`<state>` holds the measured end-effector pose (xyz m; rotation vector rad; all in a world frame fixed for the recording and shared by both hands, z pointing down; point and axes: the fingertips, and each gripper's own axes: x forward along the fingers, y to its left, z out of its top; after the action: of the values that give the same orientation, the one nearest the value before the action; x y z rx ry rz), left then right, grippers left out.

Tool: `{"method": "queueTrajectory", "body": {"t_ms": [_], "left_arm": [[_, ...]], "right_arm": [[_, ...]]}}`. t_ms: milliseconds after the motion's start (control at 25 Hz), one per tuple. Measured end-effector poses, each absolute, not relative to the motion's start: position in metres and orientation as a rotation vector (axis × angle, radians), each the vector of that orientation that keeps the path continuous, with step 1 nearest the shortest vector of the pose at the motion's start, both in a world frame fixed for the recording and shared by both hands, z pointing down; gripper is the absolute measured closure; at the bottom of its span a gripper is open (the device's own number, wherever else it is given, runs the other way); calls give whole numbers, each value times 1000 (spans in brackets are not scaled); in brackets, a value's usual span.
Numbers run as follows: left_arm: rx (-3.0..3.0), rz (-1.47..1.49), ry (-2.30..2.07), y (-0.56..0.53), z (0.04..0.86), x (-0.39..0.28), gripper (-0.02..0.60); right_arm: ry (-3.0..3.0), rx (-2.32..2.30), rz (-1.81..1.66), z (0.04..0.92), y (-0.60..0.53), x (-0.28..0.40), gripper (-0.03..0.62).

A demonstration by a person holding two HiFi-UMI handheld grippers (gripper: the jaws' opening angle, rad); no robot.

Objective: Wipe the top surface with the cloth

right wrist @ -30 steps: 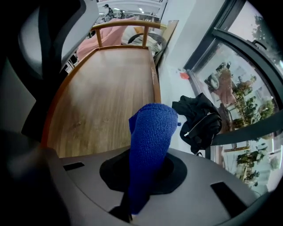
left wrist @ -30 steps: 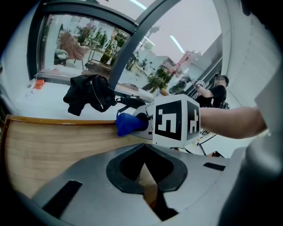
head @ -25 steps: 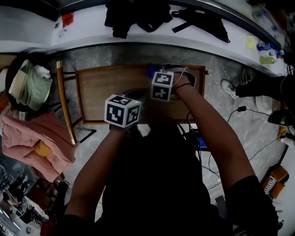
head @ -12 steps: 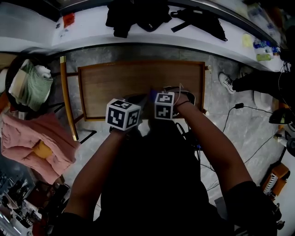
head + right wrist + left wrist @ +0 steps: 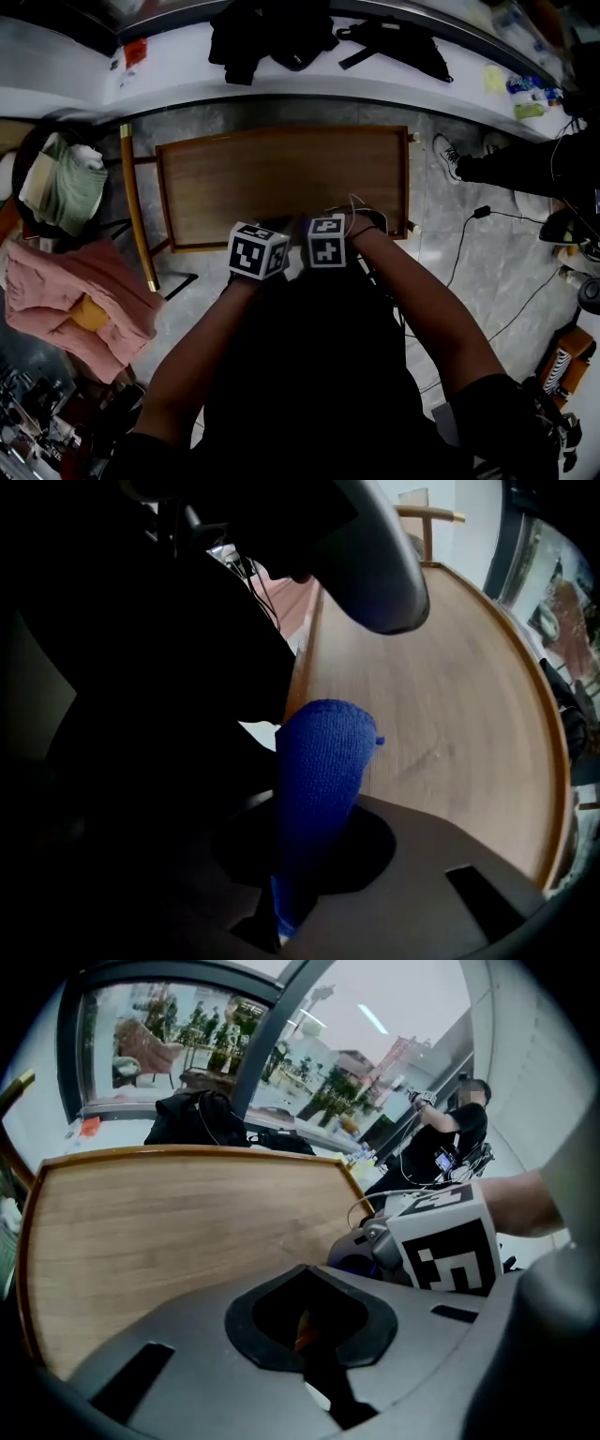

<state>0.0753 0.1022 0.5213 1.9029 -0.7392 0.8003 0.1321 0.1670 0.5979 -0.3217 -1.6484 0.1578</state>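
Since the right hand-held gripper [image 5: 302,874], clamped on the blue cloth [image 5: 319,780], has been drawn back until the bench [image 5: 281,178] lies ahead of it, one pass is judged done; left hand-held gripper [image 5: 305,1326] is kept closed, empty, beside it

The tabletop [image 5: 281,178] is smooth brown wood with fine grain and a soft sheen. The cloth [image 5: 319,780] is blue, with a nubbly woven texture. The left gripper [image 5: 305,1326] is matt grey plastic. The floor [image 5: 469,281] looks like mottled grey stone.
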Motion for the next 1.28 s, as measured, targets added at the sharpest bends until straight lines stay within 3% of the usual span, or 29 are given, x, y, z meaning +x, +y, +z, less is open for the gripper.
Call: {"method": "queueTrajectory", "body": {"t_ms": [240,680,1280], "left_arm": [[1889,767,-781,86,518,86,572],[1899,696,-888,7,505,117,572],[1838,693,-908,3,511,137,572]], "right_arm": [[-1713,-304,162,588,144,141,546],[-1746,159,-172,565,-66,186,546],[-1708,124,-132,583,-82,189,548]]}}
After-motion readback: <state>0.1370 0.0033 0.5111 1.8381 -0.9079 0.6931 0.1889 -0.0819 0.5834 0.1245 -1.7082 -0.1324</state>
